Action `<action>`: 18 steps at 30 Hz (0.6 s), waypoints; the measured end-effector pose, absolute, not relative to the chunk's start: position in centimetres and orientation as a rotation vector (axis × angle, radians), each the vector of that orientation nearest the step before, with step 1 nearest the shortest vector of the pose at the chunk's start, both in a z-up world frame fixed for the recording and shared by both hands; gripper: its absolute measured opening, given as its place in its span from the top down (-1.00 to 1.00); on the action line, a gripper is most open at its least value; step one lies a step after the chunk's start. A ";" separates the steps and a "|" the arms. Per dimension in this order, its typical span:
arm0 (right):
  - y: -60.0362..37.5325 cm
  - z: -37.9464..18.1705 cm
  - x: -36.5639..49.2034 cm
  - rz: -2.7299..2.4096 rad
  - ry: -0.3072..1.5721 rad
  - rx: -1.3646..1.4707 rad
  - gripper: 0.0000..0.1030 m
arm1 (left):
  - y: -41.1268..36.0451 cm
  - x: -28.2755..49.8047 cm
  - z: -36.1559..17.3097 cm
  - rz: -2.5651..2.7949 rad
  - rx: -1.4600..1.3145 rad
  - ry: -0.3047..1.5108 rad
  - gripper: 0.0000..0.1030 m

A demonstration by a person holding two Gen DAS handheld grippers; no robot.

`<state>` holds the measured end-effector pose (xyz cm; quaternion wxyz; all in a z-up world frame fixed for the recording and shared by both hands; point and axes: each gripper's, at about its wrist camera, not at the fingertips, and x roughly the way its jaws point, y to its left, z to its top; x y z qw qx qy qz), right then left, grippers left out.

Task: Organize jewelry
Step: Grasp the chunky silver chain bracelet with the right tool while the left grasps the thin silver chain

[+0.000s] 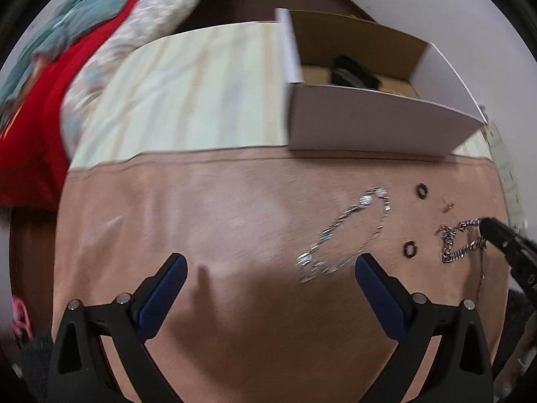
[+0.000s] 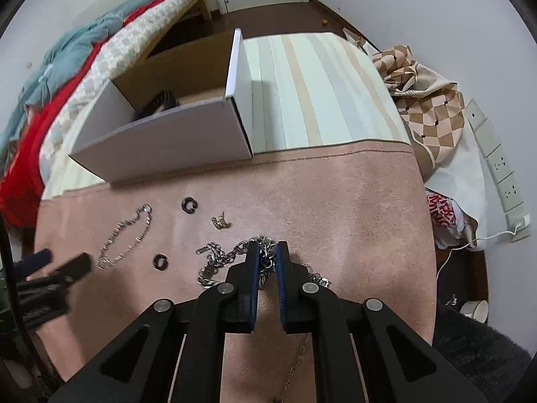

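Jewelry lies on a pink cloth (image 2: 352, 201). My right gripper (image 2: 267, 248) is shut on a chunky silver chain (image 2: 214, 262), pinching it between the blue pads. The chain also shows in the left wrist view (image 1: 459, 241), with the right gripper's tip (image 1: 493, 231) on it. My left gripper (image 1: 270, 265) is open and empty, its right finger close to a thin silver bracelet (image 1: 349, 228), also seen in the right wrist view (image 2: 126, 235). Two dark rings (image 2: 189, 205) (image 2: 160, 262) and a small gold piece (image 2: 221, 222) lie between the chains.
An open white cardboard box (image 2: 167, 141) with a dark item inside (image 2: 159, 102) stands behind the jewelry on a striped cloth (image 2: 312, 94). Bedding (image 2: 60, 77) is piled at the left. Bags (image 2: 433, 114) and a power strip (image 2: 496, 158) are at the right.
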<state>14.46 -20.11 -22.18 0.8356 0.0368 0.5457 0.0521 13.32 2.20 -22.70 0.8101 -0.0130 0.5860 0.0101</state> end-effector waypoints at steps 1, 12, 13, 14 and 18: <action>-20.2 -21.9 14.4 0.111 1.151 0.081 0.81 | 1.8 13.6 -22.9 0.006 -0.020 1.260 -0.96; -20.7 -22.2 14.4 0.092 1.165 0.101 0.81 | -2.2 15.4 -23.4 -0.170 0.105 1.225 0.49; -20.7 -22.2 14.5 0.091 1.166 0.103 0.81 | -2.3 15.6 -23.2 -0.183 0.111 1.228 0.81; -20.7 -22.2 14.5 0.091 1.164 0.105 0.81 | -2.4 15.7 -23.2 -0.197 0.106 1.238 0.93; -20.6 -21.8 14.5 0.095 1.154 0.112 0.81 | -2.3 15.7 -22.9 -0.208 0.060 1.252 0.94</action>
